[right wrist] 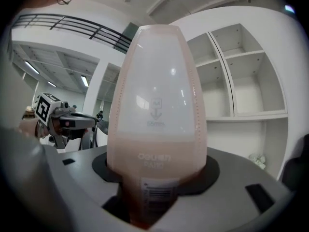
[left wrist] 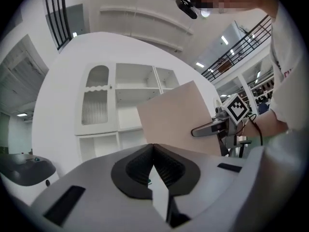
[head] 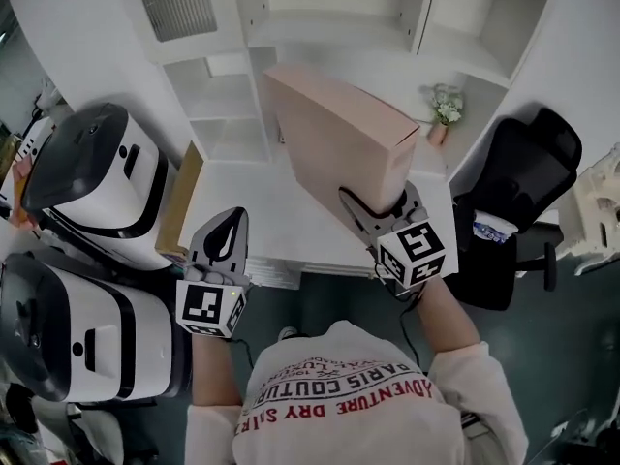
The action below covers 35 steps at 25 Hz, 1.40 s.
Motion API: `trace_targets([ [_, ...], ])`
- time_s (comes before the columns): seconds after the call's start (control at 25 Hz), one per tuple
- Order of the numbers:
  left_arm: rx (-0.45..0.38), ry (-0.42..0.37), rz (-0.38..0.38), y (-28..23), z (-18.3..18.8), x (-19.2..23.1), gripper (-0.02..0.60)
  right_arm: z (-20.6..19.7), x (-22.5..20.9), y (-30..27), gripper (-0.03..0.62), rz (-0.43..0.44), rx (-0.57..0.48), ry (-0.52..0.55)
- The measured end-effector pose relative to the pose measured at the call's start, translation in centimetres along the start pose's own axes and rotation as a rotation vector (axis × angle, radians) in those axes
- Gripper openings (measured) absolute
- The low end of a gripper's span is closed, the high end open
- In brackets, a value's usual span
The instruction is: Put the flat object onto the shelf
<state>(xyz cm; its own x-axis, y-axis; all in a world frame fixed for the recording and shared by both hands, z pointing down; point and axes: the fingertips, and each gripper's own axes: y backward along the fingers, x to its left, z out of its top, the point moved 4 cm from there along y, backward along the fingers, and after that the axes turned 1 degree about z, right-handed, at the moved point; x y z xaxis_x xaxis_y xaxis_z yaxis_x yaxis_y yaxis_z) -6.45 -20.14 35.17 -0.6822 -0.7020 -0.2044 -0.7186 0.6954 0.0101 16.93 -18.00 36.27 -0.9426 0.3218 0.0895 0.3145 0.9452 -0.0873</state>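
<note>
Currently held: box (head: 334,141), flat, stiff, probably light, glossy and slip-prone; right gripper (head: 383,211) clamped its lower end, raised before the shelf (head: 329,32). Left gripper (head: 231,231) stood closed, empty. Best gripped across its thickness.

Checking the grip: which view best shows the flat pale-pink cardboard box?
Head view: the flat pale-pink cardboard box shows almost whole, tilted before the white shelf, right gripper clamping its near end. Left gripper view shows one broad face; right gripper view, only its narrow edge.
</note>
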Motion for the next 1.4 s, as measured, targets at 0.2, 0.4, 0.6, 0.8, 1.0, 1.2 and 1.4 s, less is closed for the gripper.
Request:
trace_targets([
  [0.2,-0.032,-0.018,-0.114,-2.5,0.6,3.1,0.014,2.4,-0.7,-2.3,0.29,-0.137,0.048,0.078],
  [0.4,-0.076,-0.006,-0.211,-3.9,0.7,5.1,0.014,6.1,-0.8,-3.8,0.29,-0.288,0.145,0.303],
  [0.6,-0.091,-0.01,-0.263,-3.9,0.5,7.3,0.014,10.1,-1.2,-5.8,0.291,-0.389,0.259,0.532],
  [0.8,-0.1,0.019,-0.268,-3.6,0.0,9.6,0.014,13.5,-1.6,-7.7,0.293,-0.473,0.403,0.801],
  [1.0,-0.075,0.05,-0.267,-3.7,-1.1,10.6,0.014,15.5,-2.6,-10.2,0.293,-0.533,0.518,1.061],
  [1.2,-0.086,0.038,-0.278,-4.3,-1.0,10.1,0.014,16.5,-4.7,-12.6,0.293,-0.546,0.602,1.242],
  [1.4,-0.097,0.048,-0.26,-5.5,-0.8,10.3,0.014,15.4,-8.0,-15.7,0.293,-0.516,0.659,1.287],
])
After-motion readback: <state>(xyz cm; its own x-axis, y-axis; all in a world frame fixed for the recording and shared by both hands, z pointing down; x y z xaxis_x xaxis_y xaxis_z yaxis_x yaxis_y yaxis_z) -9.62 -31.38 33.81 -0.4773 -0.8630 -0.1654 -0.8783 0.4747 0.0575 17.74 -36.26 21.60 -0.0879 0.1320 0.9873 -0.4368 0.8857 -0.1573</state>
